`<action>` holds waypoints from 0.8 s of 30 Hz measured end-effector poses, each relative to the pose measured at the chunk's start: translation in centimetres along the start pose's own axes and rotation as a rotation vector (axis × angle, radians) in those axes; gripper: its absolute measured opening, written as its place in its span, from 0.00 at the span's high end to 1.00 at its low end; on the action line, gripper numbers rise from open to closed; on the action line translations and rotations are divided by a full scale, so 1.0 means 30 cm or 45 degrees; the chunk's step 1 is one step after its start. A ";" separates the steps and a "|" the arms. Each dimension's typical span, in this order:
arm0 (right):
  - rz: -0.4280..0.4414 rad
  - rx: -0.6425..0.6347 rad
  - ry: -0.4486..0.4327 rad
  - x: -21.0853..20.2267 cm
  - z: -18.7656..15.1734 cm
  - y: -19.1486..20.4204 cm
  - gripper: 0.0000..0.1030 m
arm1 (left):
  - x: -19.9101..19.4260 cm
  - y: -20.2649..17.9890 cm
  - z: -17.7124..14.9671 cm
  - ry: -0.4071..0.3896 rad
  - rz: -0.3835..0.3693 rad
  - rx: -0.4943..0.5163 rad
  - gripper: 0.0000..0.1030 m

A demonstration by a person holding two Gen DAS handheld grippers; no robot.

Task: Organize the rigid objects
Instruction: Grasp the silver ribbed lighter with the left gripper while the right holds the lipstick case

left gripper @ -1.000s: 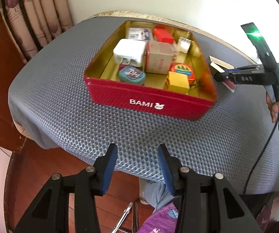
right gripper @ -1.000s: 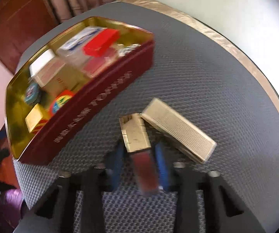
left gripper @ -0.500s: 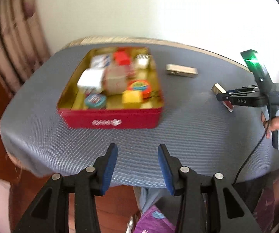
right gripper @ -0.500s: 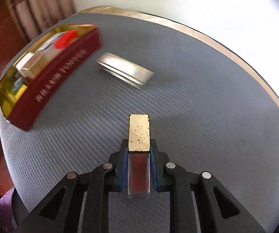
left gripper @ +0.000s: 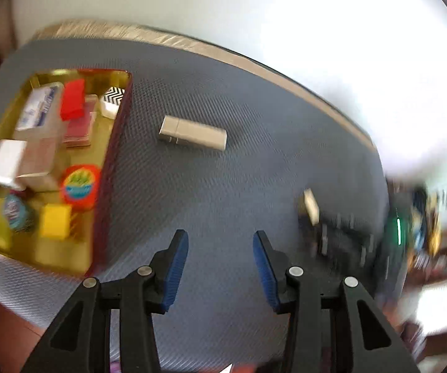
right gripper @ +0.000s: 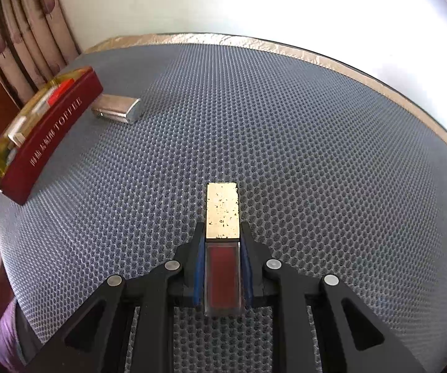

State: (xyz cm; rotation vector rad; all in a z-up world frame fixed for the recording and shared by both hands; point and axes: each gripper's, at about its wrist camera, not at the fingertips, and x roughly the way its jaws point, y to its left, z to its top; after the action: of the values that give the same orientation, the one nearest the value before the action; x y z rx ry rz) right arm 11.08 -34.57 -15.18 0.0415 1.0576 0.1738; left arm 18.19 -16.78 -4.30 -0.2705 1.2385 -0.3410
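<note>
**Right claw holds the gold-capped bottle; left claw empty over the mat**

Left wrist view: heavily blurred. The left gripper (left gripper: 220, 261) hangs over the grey mesh mat (left gripper: 211, 186), its blue pads apart with nothing between them, a moderate gap. The red tin (left gripper: 111, 155) sits at the left, gold inside, already stocked: a red block (left gripper: 72, 99), a white box (left gripper: 6, 161), a yellow cube (left gripper: 56, 220), a round orange-rimmed tin (left gripper: 80, 186), a zigzag-patterned box (left gripper: 113, 99). The silver case (left gripper: 192, 133) lies flat on the mat, to the right of the tin and apart from it. Far right, the right gripper (left gripper: 312, 214) shows as a smear with a pale block at its tip.

Right wrist view: sharp. The right gripper (right gripper: 221, 242) is clamped narrowly on the small bottle (right gripper: 222, 239), pads pressing its clear, red-filled body; the worn gold cap juts forward past the fingertips, above the mat (right gripper: 285, 155). The red tin (right gripper: 52, 133) is at the far left, well apart from the bottle. The silver case (right gripper: 117, 109) lies just beside the tin's long side. A curtain (right gripper: 27, 34) hangs behind.
</note>
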 end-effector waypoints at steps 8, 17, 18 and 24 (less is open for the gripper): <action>0.113 0.053 -0.097 -0.035 -0.070 -0.072 0.81 | 0.204 0.039 0.232 0.051 0.018 -0.508 0.57; 0.240 0.079 -0.149 -0.111 -0.133 -0.231 0.81 | 0.288 0.056 0.315 0.001 0.162 -0.780 0.57; 0.250 0.084 -0.151 -0.115 -0.136 -0.247 0.81 | 0.295 0.058 0.318 0.000 0.163 -0.803 0.57; 0.303 0.110 -0.152 -0.152 -0.120 -0.331 0.81 | 0.340 0.092 0.325 0.000 0.250 -0.902 0.57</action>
State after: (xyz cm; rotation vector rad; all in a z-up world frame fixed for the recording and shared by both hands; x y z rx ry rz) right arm 6.97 -45.29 -14.19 0.2538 0.9391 0.3368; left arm 30.71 -18.13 -11.28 -0.7463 1.3402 0.2833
